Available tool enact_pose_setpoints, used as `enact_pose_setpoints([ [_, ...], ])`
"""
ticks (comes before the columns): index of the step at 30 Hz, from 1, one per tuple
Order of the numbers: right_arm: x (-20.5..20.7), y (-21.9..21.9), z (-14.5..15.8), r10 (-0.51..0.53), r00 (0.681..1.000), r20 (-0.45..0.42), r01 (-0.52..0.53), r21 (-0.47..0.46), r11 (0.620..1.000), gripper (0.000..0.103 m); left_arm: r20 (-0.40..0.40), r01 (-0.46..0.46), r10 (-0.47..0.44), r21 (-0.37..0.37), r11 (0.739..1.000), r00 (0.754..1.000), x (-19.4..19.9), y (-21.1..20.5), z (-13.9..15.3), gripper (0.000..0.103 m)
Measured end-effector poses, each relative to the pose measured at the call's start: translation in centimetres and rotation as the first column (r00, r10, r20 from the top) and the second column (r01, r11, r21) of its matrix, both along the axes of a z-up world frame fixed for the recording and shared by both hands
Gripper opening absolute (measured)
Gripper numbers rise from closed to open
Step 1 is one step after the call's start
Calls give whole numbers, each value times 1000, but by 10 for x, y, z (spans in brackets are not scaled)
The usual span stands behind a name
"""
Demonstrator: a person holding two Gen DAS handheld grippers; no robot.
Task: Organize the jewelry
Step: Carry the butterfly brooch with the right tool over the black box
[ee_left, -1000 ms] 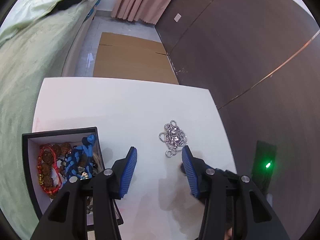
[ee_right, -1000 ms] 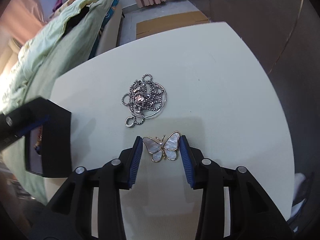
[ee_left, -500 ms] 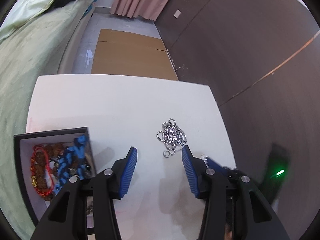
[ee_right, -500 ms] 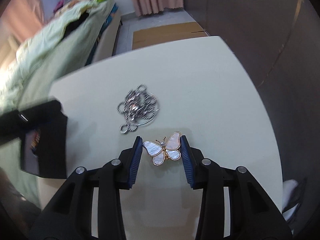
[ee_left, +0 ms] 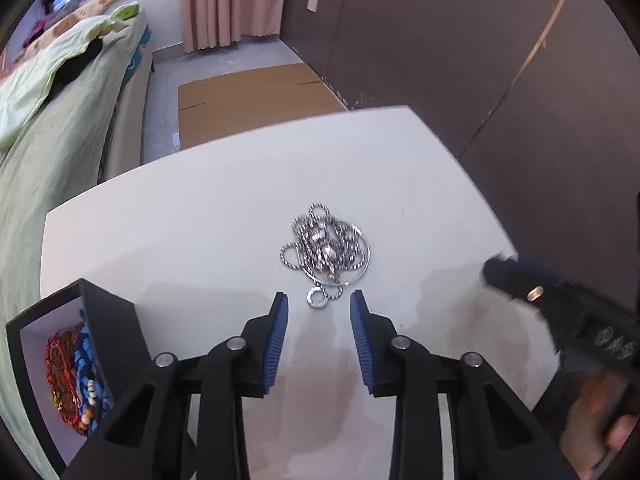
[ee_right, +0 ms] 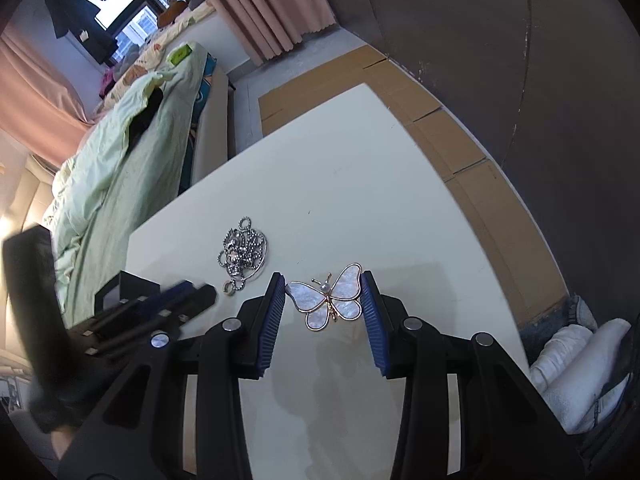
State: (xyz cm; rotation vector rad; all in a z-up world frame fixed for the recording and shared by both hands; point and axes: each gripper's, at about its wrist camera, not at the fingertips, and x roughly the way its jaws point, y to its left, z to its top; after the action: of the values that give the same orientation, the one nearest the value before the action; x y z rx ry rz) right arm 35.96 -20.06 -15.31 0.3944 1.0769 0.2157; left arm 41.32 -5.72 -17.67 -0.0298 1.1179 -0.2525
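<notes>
Now L gripper [ee_left: 319,308] jaws closing, nothing between; chain necklace [ee_left: 326,250] just ahead, mid-desk [ee_left: 200,216]. R gripper [ee_right: 324,298] clamps butterfly brooch [ee_right: 328,298].

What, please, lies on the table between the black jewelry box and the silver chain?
Only bare white table separates the black jewelry box from the silver chain, as the left wrist view shows.

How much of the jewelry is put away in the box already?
Some is: red beads and a blue bracelet lie in the black box. The right gripper holds the butterfly brooch above the white table. The silver chain lies loose there; the left gripper, jaws closing, is just short of it.
</notes>
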Motion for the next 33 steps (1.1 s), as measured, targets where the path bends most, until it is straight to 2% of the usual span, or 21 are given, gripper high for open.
enact_pose_setpoints([
  [7,-1,-3,2,16,1000,11,-17,25,1000,39,9,27,-28,108,994,1000,2,-14,-21,26],
  [12,-2,-1,5,18,1000,18,-19,34,999,40,70,52,-65,168,984,995,3,-22,-27,24],
  [16,-2,0,6,20,1000,19,-20,31,999,40,74,53,-65,155,987,995,3,-20,-29,18],
  [17,-2,0,6,20,1000,20,-21,30,999,40,79,51,-64,159,986,995,1,-19,-30,12],
  [19,-4,1,10,23,999,28,-24,27,999,39,96,54,-72,178,983,993,1,-22,-30,10],
  [24,-11,5,20,30,998,59,-32,24,999,40,72,36,-44,106,994,996,-4,-14,-23,10],
  [33,-20,13,36,35,995,95,-38,35,999,40,130,-17,16,10,1000,991,-31,20,37,10],
])
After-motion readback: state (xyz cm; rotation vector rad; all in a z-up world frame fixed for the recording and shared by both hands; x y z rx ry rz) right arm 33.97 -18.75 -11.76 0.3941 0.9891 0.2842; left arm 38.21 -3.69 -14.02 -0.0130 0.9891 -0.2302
